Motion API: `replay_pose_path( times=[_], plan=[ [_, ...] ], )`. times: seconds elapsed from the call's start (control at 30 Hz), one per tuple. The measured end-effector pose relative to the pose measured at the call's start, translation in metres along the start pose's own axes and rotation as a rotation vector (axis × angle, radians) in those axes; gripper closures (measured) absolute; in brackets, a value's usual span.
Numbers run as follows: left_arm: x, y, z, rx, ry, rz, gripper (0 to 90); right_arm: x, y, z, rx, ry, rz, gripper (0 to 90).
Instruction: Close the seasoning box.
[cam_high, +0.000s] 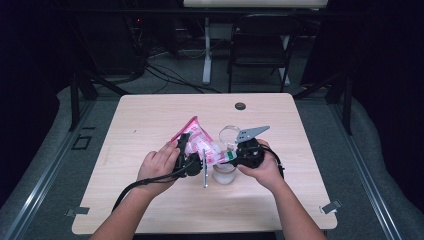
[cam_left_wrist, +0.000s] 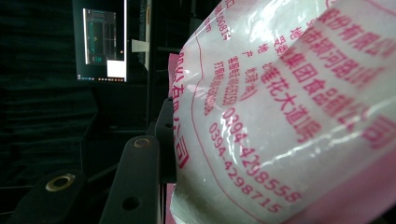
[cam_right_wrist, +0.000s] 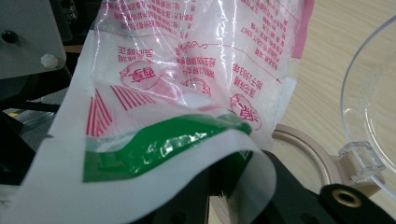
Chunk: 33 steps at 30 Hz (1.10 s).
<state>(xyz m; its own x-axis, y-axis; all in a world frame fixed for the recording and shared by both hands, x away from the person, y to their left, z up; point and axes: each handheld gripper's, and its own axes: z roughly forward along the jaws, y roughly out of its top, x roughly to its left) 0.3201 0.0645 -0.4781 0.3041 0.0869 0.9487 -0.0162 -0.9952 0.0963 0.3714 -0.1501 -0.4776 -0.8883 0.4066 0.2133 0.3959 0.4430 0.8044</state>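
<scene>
From above, holding a pink-and-white bag (cam_high: 200, 142) tilted over a clear jar (cam_high: 224, 172) between left gripper (cam_high: 189, 159) and right gripper (cam_high: 239, 156) (both clamped on it); up close, bag (cam_left_wrist: 280, 116) pressing against left jaw; bag edge (cam_right_wrist: 177, 140) pinched in right jaws

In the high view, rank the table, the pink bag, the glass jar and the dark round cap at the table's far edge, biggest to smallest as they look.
1. Table
2. Pink bag
3. Glass jar, partly hidden by the right gripper, so its place below the bag is less sure
4. Dark round cap
</scene>
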Motion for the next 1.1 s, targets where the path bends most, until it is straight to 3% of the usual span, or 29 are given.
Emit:
replay_pose_path(
  times=[1.1],
  plan=[
    [-0.0012,-0.0009,-0.0001,0.01,-0.009,0.019,63.0,-0.0024,-0.0028,0.0091,0.002,-0.011,0.02,90.0]
  ],
)
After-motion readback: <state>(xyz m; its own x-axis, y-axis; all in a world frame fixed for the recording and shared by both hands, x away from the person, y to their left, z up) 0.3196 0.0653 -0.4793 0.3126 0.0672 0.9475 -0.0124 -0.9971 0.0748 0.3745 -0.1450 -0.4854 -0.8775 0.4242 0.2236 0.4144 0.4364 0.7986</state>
